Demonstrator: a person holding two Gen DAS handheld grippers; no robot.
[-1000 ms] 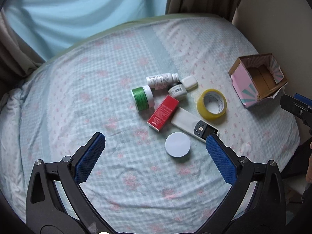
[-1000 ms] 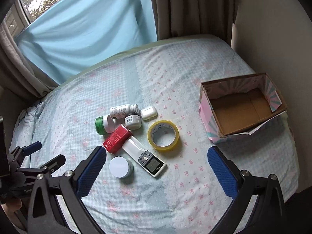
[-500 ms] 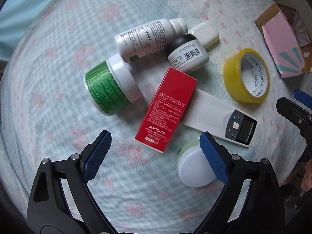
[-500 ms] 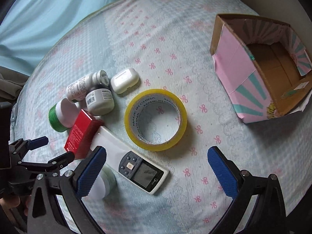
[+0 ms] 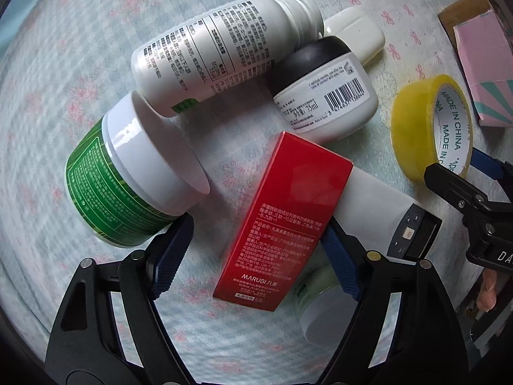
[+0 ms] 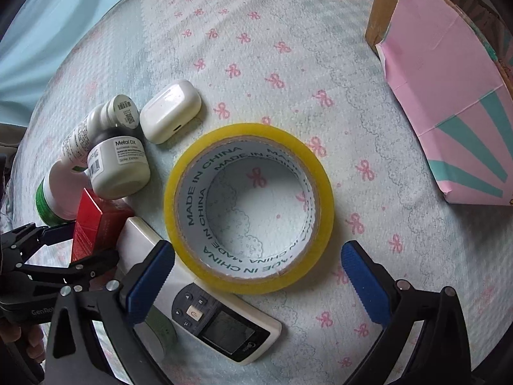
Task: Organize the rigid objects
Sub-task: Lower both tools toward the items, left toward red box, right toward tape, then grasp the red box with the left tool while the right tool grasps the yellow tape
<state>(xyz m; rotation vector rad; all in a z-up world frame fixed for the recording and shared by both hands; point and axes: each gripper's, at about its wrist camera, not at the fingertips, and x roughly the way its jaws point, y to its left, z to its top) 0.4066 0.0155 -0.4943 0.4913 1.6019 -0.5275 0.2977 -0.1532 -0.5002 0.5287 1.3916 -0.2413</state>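
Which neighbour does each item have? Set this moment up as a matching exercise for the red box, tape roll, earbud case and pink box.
Things:
1. red box
2. yellow tape roll
3. white earbud case
4. pink cardboard box

Places:
A. off at the right edge of the bedspread, apart from the pile
B. flat between the right tongs' open fingers
C. beside the black-capped white jar
D. between the left tongs' closing fingers, lying across the white remote

Pairs: 1-D, 2-B, 3-C, 4-A
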